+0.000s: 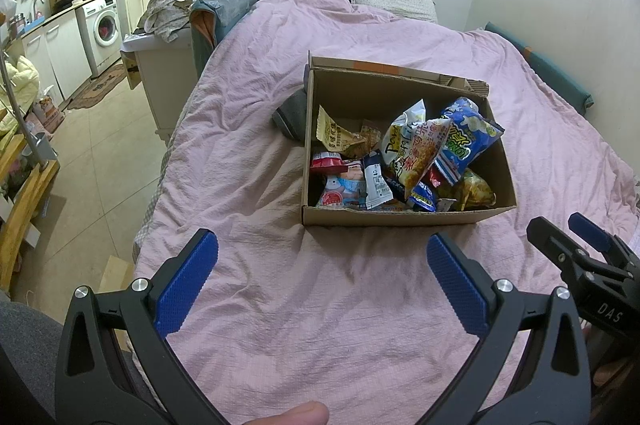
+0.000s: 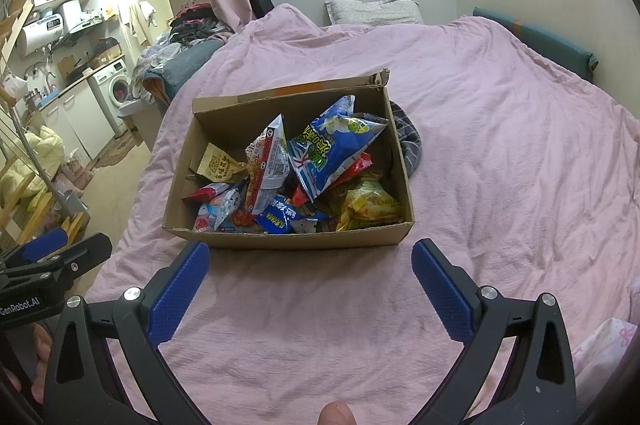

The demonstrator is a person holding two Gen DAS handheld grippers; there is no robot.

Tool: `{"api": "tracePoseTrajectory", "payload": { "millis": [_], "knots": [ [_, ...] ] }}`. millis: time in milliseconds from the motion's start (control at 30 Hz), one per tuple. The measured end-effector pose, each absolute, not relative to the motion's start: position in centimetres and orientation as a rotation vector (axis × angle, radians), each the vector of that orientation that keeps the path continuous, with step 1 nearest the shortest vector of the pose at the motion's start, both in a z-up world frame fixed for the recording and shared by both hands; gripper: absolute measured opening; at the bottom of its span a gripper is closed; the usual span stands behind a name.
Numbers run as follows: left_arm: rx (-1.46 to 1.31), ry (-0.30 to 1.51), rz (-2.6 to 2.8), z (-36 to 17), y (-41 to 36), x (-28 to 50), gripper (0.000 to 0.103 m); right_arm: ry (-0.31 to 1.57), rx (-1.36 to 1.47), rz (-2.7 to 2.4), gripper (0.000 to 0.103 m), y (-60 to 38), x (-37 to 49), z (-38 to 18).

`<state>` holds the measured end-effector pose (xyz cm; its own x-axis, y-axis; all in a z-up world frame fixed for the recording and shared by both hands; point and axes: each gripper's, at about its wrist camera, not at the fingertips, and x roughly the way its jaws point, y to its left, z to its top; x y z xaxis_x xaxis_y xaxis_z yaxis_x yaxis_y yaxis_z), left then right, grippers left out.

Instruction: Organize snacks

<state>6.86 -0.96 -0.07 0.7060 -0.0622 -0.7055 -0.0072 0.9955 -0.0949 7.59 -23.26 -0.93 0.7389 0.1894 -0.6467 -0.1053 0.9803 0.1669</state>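
Here, in the left wrist view, the black left gripper with blue ribbed pads [image 1: 322, 261] hangs above the wrinkled pink bedspread [image 1: 248, 153], its two fingers spread wide apart with nothing between them. Just beyond its tips, toward the middle of the bed, sits the open brown cardboard box [image 1: 400, 217], filled with crinkled snack packets [image 1: 400, 161]. A blue-and-white puffed bag [image 1: 466, 137] leans against the box's right wall, and a small yellow sachet [image 1: 334, 133] lies toward the left wall. A dark grey cloth [image 1: 292, 115] rests against the box's outer left side. The black right gripper [image 1: 576, 233] shows at the right edge of this view.

In the right wrist view, the right gripper [image 2: 310, 265] is likewise held open and empty over the bedspread [image 2: 500, 165], its tips near the box's [image 2: 288, 241] front wall. The blue-and-white bag [image 2: 332, 149] stands highest in the pile of packets [image 2: 296, 185]; a yellow-green bag [image 2: 370, 205] fills the front right corner. The left gripper [image 2: 60, 253] shows at the left edge.
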Motion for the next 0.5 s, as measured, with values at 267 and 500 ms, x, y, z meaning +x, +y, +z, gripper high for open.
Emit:
{"api": "tracePoseTrajectory", "payload": {
  "millis": [267, 500],
  "knots": [
    [-0.095, 0.786, -0.028, -0.11, -0.93, 6.81, 0.103, 0.720, 0.121, 0.162, 0.103, -23.26, 7.56, -0.89],
    [-0.095, 0.787, -0.027, -0.12, -0.92, 6.80, 0.103, 0.724, 0.120, 0.163, 0.103, -23.28, 7.52, -0.77]
  ]
}}
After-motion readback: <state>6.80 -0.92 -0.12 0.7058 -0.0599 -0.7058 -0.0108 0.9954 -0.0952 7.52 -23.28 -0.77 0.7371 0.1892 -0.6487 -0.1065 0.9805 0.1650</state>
